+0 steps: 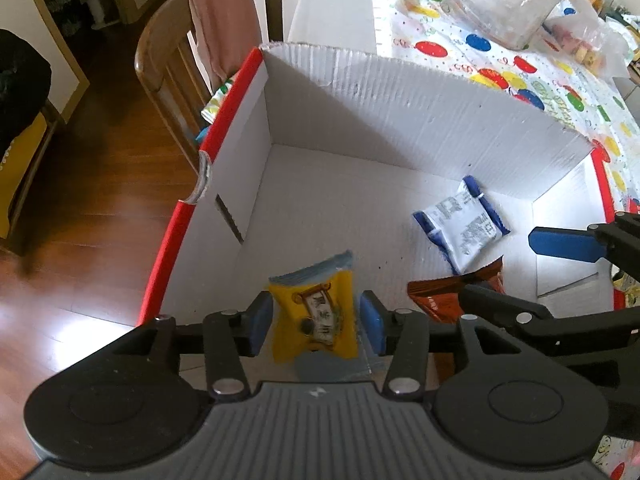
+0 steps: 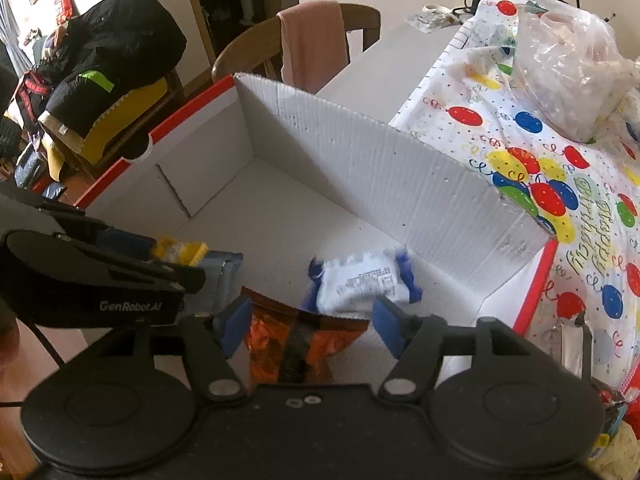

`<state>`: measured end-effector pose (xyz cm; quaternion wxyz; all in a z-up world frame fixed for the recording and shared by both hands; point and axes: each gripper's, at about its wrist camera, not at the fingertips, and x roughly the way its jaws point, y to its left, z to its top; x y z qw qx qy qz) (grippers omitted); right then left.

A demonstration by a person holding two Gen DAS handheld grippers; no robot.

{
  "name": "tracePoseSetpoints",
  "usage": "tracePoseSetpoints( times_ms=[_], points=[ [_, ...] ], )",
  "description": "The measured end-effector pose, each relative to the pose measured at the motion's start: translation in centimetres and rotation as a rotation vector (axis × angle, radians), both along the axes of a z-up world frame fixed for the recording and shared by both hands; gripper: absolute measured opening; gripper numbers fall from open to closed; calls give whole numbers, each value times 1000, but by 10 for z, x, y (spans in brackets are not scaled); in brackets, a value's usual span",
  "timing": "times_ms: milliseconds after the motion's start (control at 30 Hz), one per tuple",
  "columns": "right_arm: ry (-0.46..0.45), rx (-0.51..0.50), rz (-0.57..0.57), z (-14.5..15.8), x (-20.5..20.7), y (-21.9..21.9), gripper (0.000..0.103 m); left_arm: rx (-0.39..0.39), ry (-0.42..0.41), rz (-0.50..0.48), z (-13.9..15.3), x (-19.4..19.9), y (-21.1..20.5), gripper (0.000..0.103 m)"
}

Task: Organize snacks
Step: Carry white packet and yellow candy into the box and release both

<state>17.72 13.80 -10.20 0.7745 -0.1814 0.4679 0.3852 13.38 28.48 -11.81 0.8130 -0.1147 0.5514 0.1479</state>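
A white cardboard box (image 1: 400,120) with red rims (image 2: 360,168) stands on the table. My left gripper (image 1: 316,320) is over its near left corner, its blue pads open a little wider than a yellow snack packet (image 1: 314,316) between them. It shows from the side in the right wrist view (image 2: 176,256). My right gripper (image 2: 312,324) is open over an orange-brown packet (image 2: 296,340) on the box floor, also in the left wrist view (image 1: 452,292). A white and blue packet (image 2: 364,280) lies on the box floor beyond it (image 1: 460,228).
A balloon-print birthday tablecloth (image 2: 560,184) covers the table right of the box. A clear plastic bag (image 2: 568,68) sits on it. A wooden chair (image 1: 168,80) with a pink cloth (image 1: 224,20) stands behind the box. A dark jacket (image 2: 112,56) lies on another chair.
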Motion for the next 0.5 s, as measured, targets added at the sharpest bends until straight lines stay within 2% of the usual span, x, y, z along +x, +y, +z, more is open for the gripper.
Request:
tracePoseSetpoints(
  times_ms=[133,300,500],
  points=[
    [-5,18,-9,7,-1,-5,74,10,-40,3,13,-8,-1,55],
    [-18,42,-13,19,-5,-12,76,15,-89,5,27,-18,-4,63],
    [-37,68,-14,34,-14,-24,79,4,-149,4,43,-31,-12,64]
  ],
)
